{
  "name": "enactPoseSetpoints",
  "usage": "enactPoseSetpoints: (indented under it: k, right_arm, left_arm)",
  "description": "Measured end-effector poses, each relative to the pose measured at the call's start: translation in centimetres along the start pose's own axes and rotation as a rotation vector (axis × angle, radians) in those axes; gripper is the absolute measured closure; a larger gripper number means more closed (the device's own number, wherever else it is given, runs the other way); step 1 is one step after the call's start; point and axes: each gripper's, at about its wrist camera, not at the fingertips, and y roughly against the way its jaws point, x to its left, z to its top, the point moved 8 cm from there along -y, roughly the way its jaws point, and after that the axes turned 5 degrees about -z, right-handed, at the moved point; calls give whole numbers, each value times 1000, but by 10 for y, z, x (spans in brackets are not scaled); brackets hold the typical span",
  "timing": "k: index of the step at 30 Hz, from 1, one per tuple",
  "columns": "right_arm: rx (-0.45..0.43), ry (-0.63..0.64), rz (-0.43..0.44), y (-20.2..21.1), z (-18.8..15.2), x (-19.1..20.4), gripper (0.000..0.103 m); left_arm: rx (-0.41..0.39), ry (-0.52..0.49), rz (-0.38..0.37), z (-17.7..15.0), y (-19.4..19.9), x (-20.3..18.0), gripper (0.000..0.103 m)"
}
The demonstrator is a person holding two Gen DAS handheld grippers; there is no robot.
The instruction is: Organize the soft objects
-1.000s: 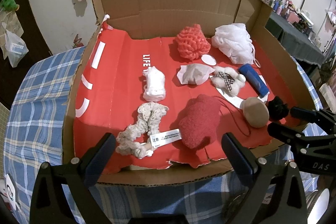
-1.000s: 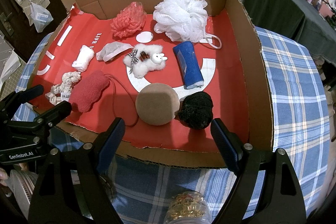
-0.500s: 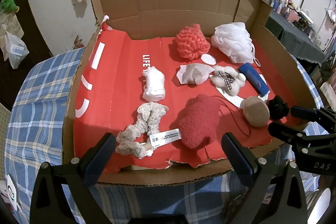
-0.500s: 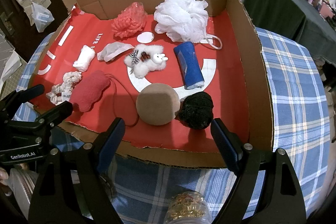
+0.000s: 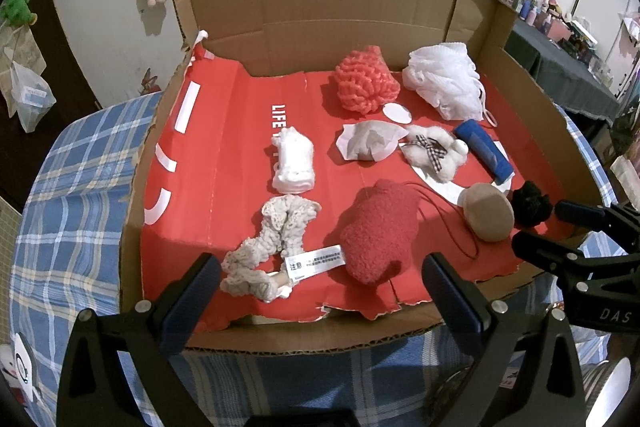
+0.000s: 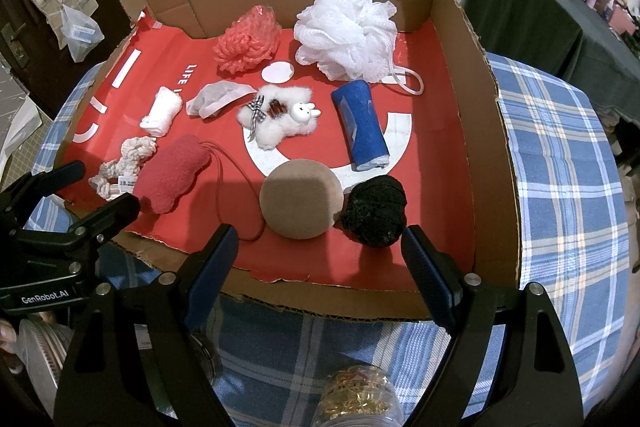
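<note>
The soft objects are spread over the red lining of a cardboard box (image 6: pixel 490 131): a tan round pad (image 6: pixel 301 198) touches a black pompom (image 6: pixel 376 211) at the near edge, a red plush (image 5: pixel 378 229) lies beside. Both the left tongs (image 5: pixel 320 285) and right tongs (image 6: pixel 320 251) are held spread and empty before the box, on a plaid-covered surface (image 6: pixel 560 163).

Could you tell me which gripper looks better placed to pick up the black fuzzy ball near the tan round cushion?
Right. The right gripper stands open directly before the black fuzzy ball; the left gripper faces the red plush.
</note>
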Motion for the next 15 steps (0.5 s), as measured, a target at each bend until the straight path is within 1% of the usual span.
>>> enactPoseSetpoints:
  k: [15]
  right_arm:
    - [0,-1,0,-1,0,1,19]
  left_arm:
    - [1,9,-5,0,0,0,1]
